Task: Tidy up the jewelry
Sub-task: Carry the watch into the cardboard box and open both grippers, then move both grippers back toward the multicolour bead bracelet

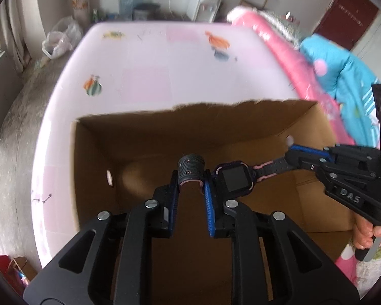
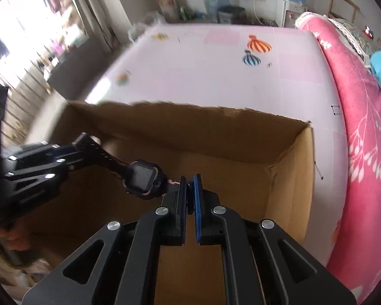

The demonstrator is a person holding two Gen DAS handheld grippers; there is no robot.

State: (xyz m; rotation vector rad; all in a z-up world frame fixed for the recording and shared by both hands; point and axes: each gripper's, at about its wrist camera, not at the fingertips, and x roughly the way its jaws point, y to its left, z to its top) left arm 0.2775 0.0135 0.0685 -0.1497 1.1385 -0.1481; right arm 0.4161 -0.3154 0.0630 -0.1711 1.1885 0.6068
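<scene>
We hold a watch (image 1: 235, 178) up over an open cardboard box (image 1: 94, 167), one end of it in each claw. The watch has a dark square face with round corners, smooth and shiny, in a black frame with a thin pink line around it. Its strap (image 1: 269, 168) is black rubber with small holes and pink on the inside.

Our left claw (image 1: 190, 190) pinches one end of the strap, which is curled into a little loop (image 1: 191, 170) between the two fingers. The fingers are hard black plastic, and the pads (image 1: 208, 208) are blue with tiny ridges.

Our right claw (image 2: 189, 195) is pressed almost together and pinches the other end of the strap, so thin there that we can hardly see it between the pads. In the left view that claw (image 1: 289, 150) comes in from the right side, and a hand (image 1: 368, 231) grips its handle.

The watch hangs stretched between the two claws, above the inside of the box and nearer its close side than its far wall. The box is plain brown cardboard, rough and dull, with a torn, wavy top edge (image 2: 190, 105) along the far side. Its floor looks flat and bare under the watch.

The box sits on a smooth pale pink mat (image 2: 216, 76) with little striped balloon pictures (image 2: 259, 44) on it. A fluffy pink blanket (image 2: 355, 139) with white leaf shapes lies along the mat's right edge, just beside the box's right wall.
</scene>
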